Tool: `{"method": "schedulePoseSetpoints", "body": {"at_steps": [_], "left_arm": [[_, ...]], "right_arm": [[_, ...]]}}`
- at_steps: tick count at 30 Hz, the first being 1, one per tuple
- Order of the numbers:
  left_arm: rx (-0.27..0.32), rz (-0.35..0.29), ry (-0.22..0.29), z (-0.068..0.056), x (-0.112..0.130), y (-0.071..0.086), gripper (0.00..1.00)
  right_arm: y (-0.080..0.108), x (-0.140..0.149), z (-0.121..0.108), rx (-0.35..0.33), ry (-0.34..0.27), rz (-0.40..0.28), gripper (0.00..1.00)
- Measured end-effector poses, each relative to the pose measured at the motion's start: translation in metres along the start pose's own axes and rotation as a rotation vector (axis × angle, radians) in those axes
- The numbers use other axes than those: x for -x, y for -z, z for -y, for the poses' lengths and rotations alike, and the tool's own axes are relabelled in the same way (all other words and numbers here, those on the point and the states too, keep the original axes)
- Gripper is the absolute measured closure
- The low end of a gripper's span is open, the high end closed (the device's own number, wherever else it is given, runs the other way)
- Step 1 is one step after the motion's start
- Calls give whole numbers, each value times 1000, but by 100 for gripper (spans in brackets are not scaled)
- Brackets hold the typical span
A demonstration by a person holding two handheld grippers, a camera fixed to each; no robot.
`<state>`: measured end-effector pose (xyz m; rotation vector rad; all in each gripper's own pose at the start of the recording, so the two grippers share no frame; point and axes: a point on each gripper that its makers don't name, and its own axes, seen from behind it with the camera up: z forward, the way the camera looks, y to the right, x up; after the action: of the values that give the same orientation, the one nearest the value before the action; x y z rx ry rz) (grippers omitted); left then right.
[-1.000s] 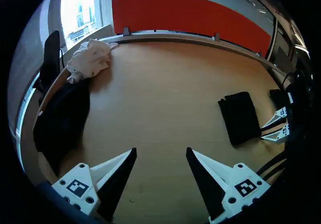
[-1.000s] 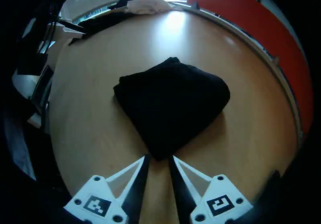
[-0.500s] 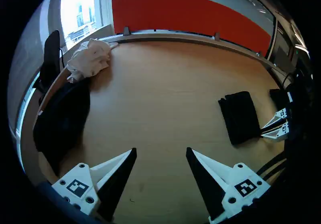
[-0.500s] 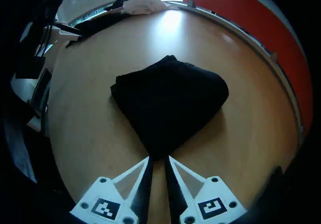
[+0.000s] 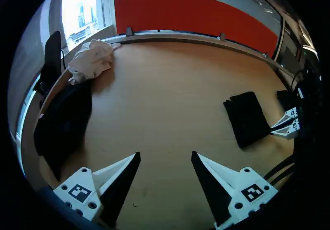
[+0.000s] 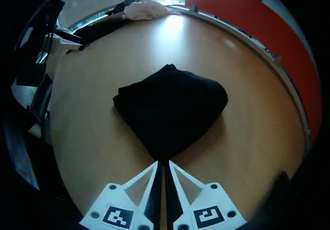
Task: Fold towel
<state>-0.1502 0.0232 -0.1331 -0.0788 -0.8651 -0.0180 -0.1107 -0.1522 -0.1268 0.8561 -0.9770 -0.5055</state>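
A black towel [image 6: 171, 108], folded into a thick pad, lies on the wooden table [image 6: 247, 118]. Its near corner reaches the tips of my right gripper [image 6: 163, 164], whose fingers are pressed together on that corner. In the left gripper view the same towel [image 5: 247, 118] lies at the right. There the right gripper [image 5: 275, 131] touches the towel's right edge. My left gripper [image 5: 165, 156] hangs open low over bare table, well to the left of the towel, with nothing between its fingers.
A crumpled pale cloth [image 5: 91, 61] and a dark garment [image 5: 64, 123] lie along the table's left edge, with a black chair [image 5: 51, 61] beyond. A red partition [image 5: 194, 15] lines the far edge. Cables and dark gear [image 6: 37, 65] sit at the left in the right gripper view.
The right gripper's fingers have come together on the towel's near corner, and its view has drawn back slightly. The left gripper has stayed still and open.
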Motion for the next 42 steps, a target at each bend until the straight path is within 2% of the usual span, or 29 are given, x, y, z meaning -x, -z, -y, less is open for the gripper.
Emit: {"method": "schedulePoseSetpoints", "body": {"at_steps": [6, 19, 28, 35, 42], "left_arm": [[2, -5, 1, 0, -1, 1, 9], [11, -37, -1, -6, -14, 4, 9], [15, -65, -3, -7, -27, 9, 9], [20, -76, -5, -9, -32, 11, 9], [27, -83, -11, -13, -36, 11, 9]], "right_arm": [[14, -29, -8, 20, 30, -47, 96], [56, -115, -21, 57, 116, -191, 96], [87, -157, -35, 92, 150, -268, 96], [110, -175, -53, 124, 147, -307, 96], [128, -172, -81, 167, 132, -310, 96]]}}
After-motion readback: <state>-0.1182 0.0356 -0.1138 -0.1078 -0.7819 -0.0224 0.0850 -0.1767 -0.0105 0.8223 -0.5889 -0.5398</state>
